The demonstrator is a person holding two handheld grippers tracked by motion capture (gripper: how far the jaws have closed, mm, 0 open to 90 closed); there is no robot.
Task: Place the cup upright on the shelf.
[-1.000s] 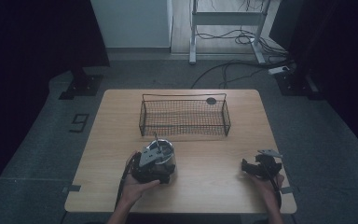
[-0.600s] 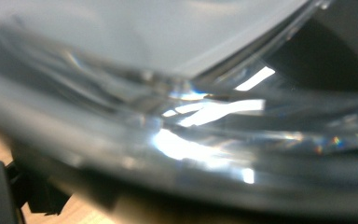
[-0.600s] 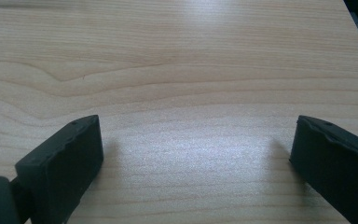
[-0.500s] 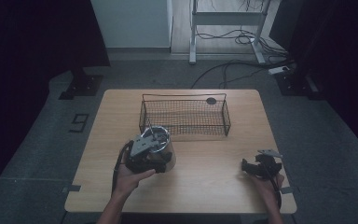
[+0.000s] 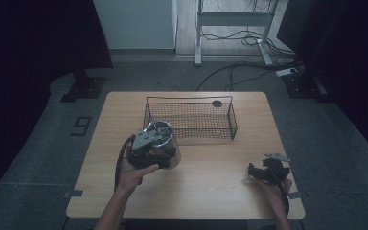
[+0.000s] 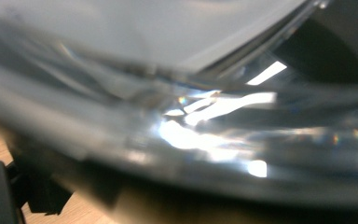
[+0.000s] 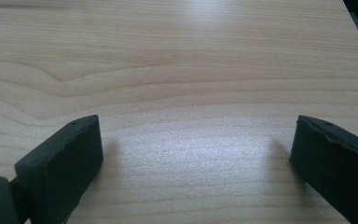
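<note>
Left gripper point(image 5: 149, 146) holds a clear glass jar point(image 5: 165, 143) above the table point(image 5: 211, 191), just at the near left corner of the wire basket point(image 5: 190, 120); jaws clenched on the jar as far as the high view allows, though the contact itself sits hidden under the grey plate. In the left gripper view the glass point(image 6: 205, 112) is pressed right up to the lens, blurred, with bright glare; no jaw detail readable there. Jar appears tilted rather than upright. Right gripper point(image 5: 267, 171) rests low on the table near the right front edge, well apart from jar and basket; right gripper view shows both jaws spread wide over bare wood, grasping nothing. A small dark disc point(image 5: 217, 103) lies at the basket's far rim; whether it is inside the basket or on the table behind it is not clear. Judgement: jar is probably headed into the basket. Risks: smooth glass may slip or rotate in the jaws if the grip is off-centre; the jar's base may catch the near wire rim if not lifted high enough, shoving the light basket across the table; setting down tilted could tip it over.
</note>
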